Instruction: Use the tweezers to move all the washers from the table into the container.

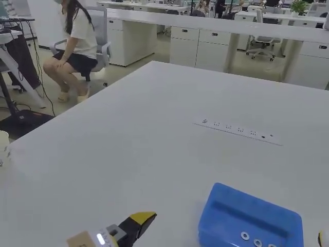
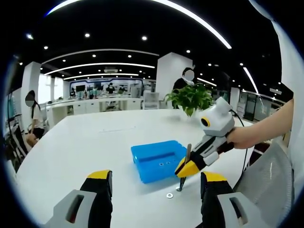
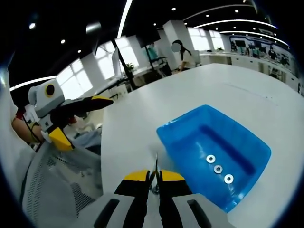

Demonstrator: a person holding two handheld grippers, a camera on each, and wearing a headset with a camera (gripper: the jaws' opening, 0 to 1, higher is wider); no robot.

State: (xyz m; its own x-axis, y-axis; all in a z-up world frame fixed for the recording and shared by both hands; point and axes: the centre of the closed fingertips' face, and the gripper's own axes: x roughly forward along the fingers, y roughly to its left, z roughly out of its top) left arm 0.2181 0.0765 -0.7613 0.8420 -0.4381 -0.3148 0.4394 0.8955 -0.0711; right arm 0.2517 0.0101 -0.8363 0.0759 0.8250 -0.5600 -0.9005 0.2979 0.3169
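Note:
A blue container stands on the white table at the front right, with washers on its floor. In the right gripper view three washers lie in a row inside the container. My right gripper is shut on the tweezers, beside the container's near corner. In the left gripper view the tweezers point down at the table close to a loose washer, which lies in front of the container. My left gripper is open with nothing between its jaws, and its yellow tip shows left of the container.
A socket strip is set into the table beyond the container. A white cup stands at the table's left edge. A person sits on a chair at the back left. A potted plant stands farther off, and a mesh chair at the right.

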